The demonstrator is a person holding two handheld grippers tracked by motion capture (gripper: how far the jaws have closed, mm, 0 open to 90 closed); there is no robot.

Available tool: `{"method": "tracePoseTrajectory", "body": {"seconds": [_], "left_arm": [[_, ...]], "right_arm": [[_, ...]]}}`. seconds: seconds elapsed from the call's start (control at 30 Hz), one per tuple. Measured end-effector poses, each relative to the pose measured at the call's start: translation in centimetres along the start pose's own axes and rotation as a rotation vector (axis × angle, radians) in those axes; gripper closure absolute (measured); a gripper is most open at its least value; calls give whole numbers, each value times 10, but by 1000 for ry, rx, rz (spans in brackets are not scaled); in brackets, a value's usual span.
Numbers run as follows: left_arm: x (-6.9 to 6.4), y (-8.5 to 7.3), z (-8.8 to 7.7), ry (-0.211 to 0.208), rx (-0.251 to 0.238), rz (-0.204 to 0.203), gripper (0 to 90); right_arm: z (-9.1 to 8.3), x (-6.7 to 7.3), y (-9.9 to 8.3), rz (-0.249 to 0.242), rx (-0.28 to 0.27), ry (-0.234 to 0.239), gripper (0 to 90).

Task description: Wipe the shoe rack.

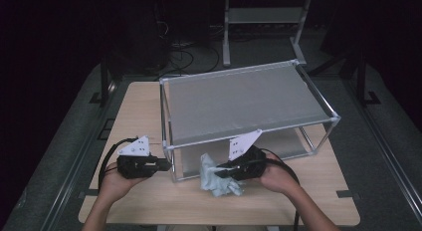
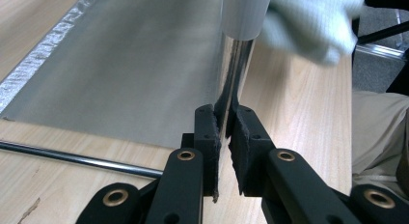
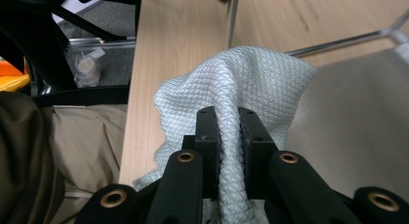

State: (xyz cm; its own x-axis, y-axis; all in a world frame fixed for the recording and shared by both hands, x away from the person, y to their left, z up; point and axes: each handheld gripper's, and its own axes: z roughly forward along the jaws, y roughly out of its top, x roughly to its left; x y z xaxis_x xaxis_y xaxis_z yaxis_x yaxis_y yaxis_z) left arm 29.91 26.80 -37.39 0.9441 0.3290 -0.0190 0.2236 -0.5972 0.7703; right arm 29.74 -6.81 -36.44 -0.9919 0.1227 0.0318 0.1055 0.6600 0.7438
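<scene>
Left gripper [image 2: 225, 137]: clamped on the rack's front corner post [image 2: 236, 74].
Right gripper [image 3: 230, 137]: clamped on the pale cloth [image 3: 241, 84].
Cloth: at the rack's [image 1: 249, 99] front edge, bunched on the table [image 1: 149, 201].
Room: bare table strip toward the near edge.

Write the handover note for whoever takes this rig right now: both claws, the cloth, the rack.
Left claw: shut on the front corner post of the metal rack, steadying it.
Right claw: shut on the pale waffle-weave cloth, bunched and hanging from the jaws.
Cloth sits low at the rack's front edge, touching the wooden table, beside the held post.
Done: rack gripped, cloth picked up and brought to the rack.
Left, probably: wipe the rack with the cloth; keep the left grip on.
</scene>
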Motion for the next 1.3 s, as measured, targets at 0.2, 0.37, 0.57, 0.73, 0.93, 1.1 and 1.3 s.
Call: {"method": "tracePoseTrajectory", "body": {"seconds": [0.2,0.37,0.57,0.73,0.93,1.1,1.3], "left_arm": [[-3,3,3,-8,6,8,812],[-9,7,5,-28,19,29,803],[-11,12,-9,-35,-18,36,719],[-9,24,-18,-32,-24,50,713],[-7,40,-25,-35,-34,67,722],[-8,49,-26,-35,-17,92,788],[-7,50,-25,-45,-12,85,795]], "right_arm": [[29,1,-5,8,-3,8,804],[40,5,2,-7,-19,5,804],[45,8,8,-24,-30,-4,805],[47,8,9,-21,-33,-11,805],[48,8,14,-30,-47,-26,805],[48,12,29,-71,-79,-67,807],[58,16,46,-128,-84,-101,808]]}}
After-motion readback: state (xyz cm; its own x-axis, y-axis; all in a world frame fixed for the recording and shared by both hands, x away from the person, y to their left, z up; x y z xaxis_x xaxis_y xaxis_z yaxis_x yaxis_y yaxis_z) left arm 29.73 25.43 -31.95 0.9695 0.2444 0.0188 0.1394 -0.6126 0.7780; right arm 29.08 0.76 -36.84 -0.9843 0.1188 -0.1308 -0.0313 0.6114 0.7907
